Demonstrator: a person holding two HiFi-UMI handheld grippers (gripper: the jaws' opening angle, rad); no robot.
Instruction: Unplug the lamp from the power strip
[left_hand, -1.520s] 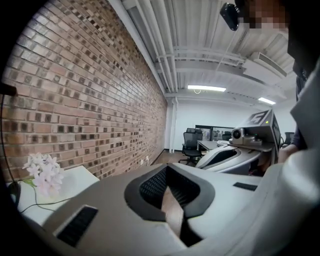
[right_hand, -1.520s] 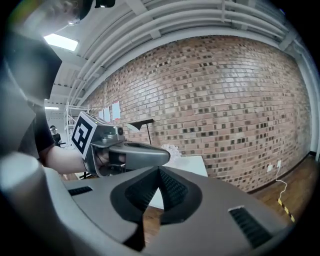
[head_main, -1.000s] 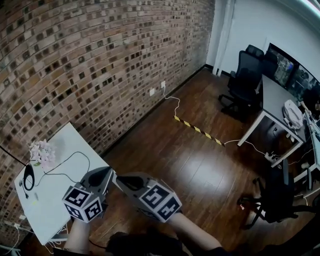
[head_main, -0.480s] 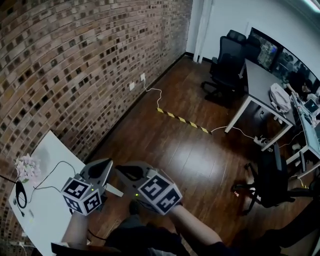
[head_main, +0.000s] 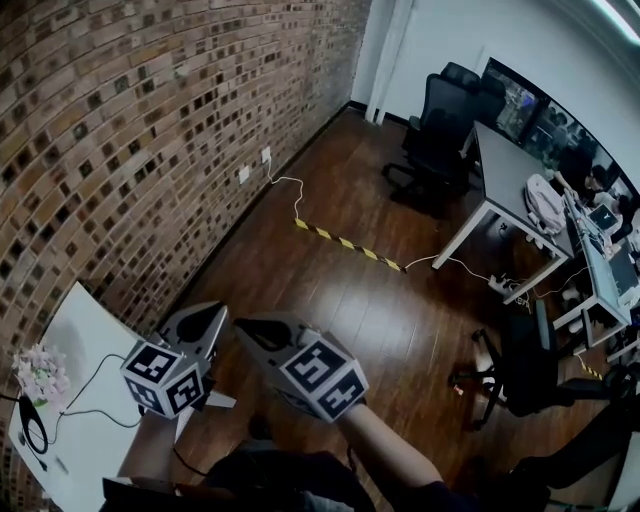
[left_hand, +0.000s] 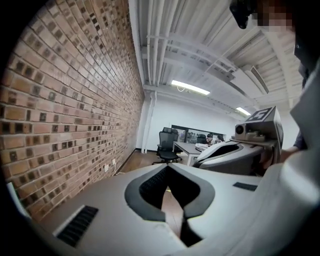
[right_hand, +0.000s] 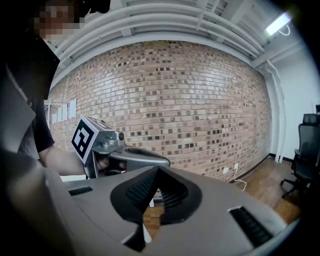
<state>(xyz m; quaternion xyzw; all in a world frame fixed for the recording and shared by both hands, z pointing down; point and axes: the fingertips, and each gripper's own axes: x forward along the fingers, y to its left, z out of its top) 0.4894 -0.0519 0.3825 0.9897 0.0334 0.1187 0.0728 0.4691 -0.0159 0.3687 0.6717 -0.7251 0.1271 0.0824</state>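
- While both claws hang side by side above the floor, the red-brown brick wall (head_main: 120, 130) fills the left of the head view.
- Spreading out from that wall, the dark wooden floor (head_main: 340, 290) reaches a grey desk (head_main: 500, 170) with black office chairs (head_main: 440, 120) at the far end. A yellow-and-black striped strip (head_main: 345, 243) crosses the boards.
- At lower left the white table (head_main: 90, 460) stands beside the wall, its near corner just by the left claw.
- The grey left claw (head_main: 212, 318), with a square-marker cube at its back, is pressed closed and holds nothing.
- The matching grey right claw (head_main: 248, 330) sits just to its right, jaws likewise together and empty.
- A bunch of pale pink flowers (head_main: 40, 372) stands near the table's left edge.
- The lamp (head_main: 32, 425), a small black loop-shaped piece, lies just below the flowers and well apart from both claws.
- Its thin black cord (head_main: 95, 412) trails across the tabletop.
- The power strip is too small to make out.
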